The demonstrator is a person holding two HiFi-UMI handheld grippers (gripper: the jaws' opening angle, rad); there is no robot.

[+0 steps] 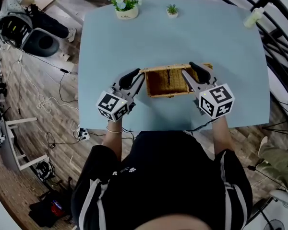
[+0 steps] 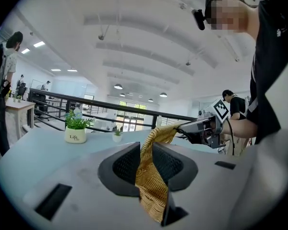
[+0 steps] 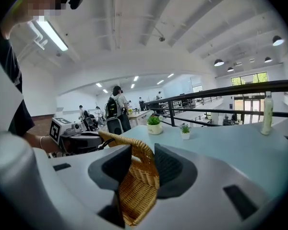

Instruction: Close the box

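Observation:
A brown wicker box (image 1: pixel 169 82) sits near the front edge of the light blue table (image 1: pixel 182 37). My left gripper (image 1: pixel 138 75) is at its left end and my right gripper (image 1: pixel 192 71) at its right end. In the left gripper view, a woven panel (image 2: pixel 153 188), apparently the lid, is pinched between the pads of the left gripper (image 2: pixel 146 163) and stretches across to the other gripper. In the right gripper view, the right gripper (image 3: pixel 143 169) is shut on the panel's woven rim (image 3: pixel 137 193).
At the table's far edge stand a white pot with a plant (image 1: pixel 126 7) and a small plant (image 1: pixel 172 10), with a pale bottle (image 1: pixel 253 18) at the far right corner. A dark railing (image 1: pixel 278 42) runs along the right. Cables and gear lie on the floor (image 1: pixel 33 95) at left.

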